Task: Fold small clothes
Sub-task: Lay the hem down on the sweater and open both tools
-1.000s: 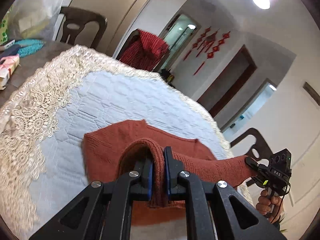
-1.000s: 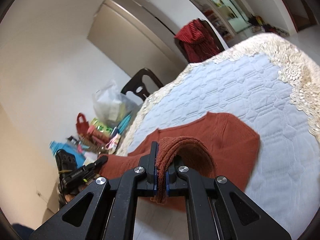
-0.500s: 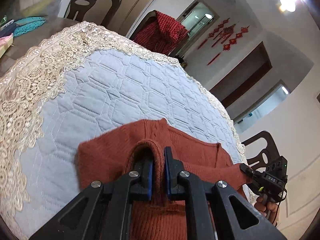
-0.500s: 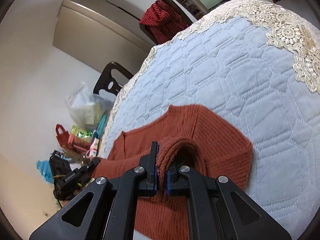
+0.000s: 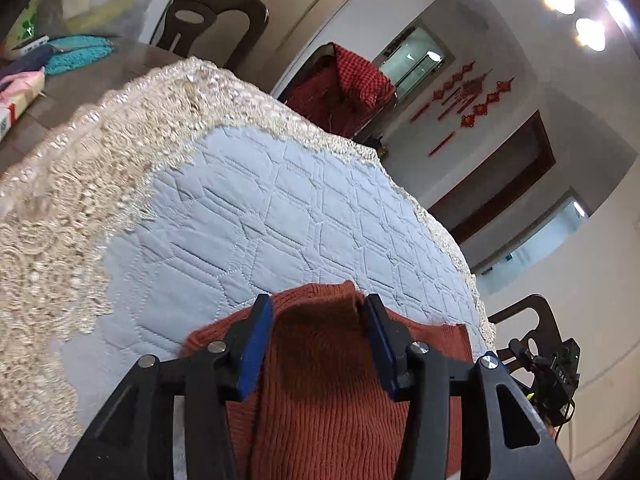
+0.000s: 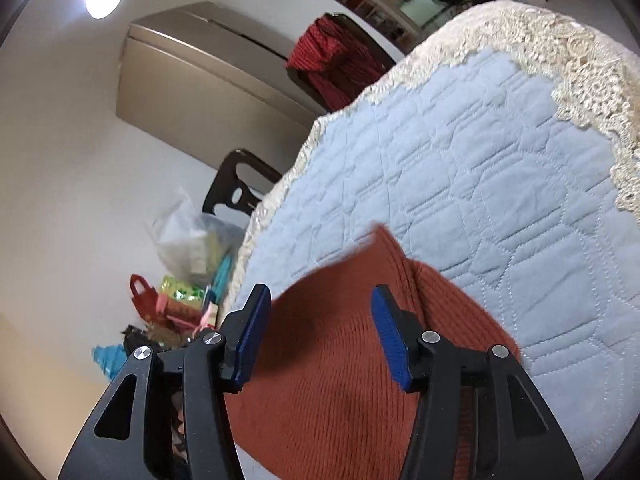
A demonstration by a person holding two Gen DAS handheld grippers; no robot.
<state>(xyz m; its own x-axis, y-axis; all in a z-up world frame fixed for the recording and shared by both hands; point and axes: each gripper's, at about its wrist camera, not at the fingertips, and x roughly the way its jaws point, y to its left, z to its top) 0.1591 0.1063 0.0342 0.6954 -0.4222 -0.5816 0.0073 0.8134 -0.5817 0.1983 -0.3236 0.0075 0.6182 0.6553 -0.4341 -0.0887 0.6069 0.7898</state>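
Observation:
A rust-orange knitted sweater [image 5: 320, 392] lies on the light blue quilted cloth [image 5: 260, 216], with a folded layer resting on top of it. My left gripper [image 5: 318, 302] hovers low over the fold's far edge. Its jaws are opening, the knit lies between the blue pads [image 5: 256, 340], and they do not press on it. In the right wrist view the sweater [image 6: 340, 380] spreads under my right gripper [image 6: 320, 292], whose jaws are also opening, with the knit below and nothing gripped. The right gripper [image 5: 560, 372] also shows small at the left view's right edge.
A cream lace border [image 5: 80, 208] rims the quilted cloth. Dark chairs [image 5: 216, 12] stand around the table, one draped with a red garment [image 5: 344, 84]. Bags and packets [image 6: 180, 280] crowd the table end beyond the lace.
Both grippers were shut on a raised fold of the sweater; now both have let go and stand open. The fold lies flat on the sweater, and both hands have come lower.

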